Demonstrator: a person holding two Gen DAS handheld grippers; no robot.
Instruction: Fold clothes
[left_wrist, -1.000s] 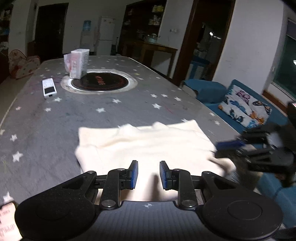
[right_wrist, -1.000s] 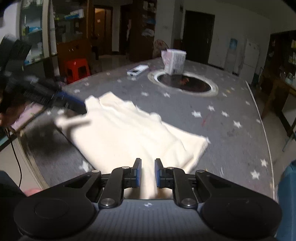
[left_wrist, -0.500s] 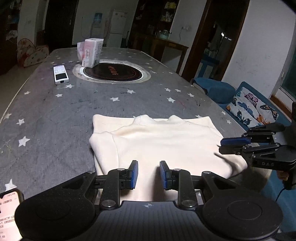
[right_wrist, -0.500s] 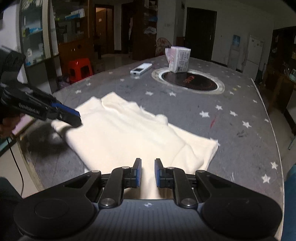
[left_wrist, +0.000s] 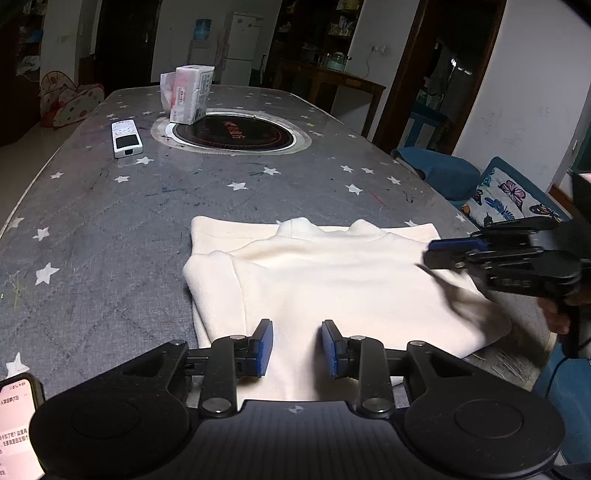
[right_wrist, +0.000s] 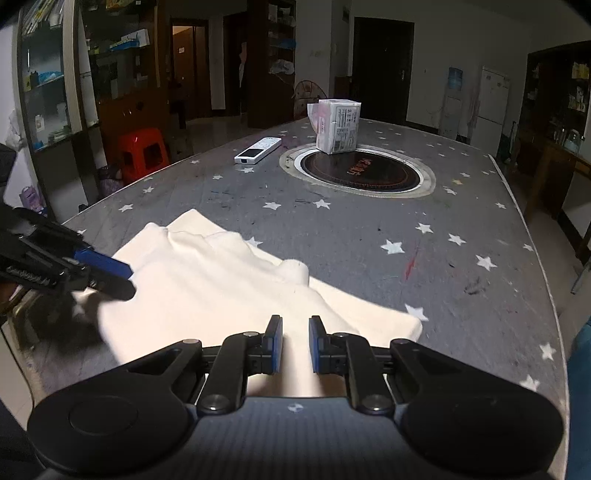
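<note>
One cream sweater (left_wrist: 332, 280), folded, flat at near edge of star-print table (left_wrist: 110, 221). Two grippers: left gripper (left_wrist: 297, 349) spread, empty, over sweater's near hem; right gripper (right_wrist: 295, 345) likewise parted, empty, above sweater's right side. One white remote (left_wrist: 126, 138) toward left edge, one tissue pack (left_wrist: 190, 94) on rim of one round inset cooktop (left_wrist: 234, 131). One phone (left_wrist: 16, 428), cut off, screen text unreadable. Sweater's near hem hidden behind gripper body.
</note>
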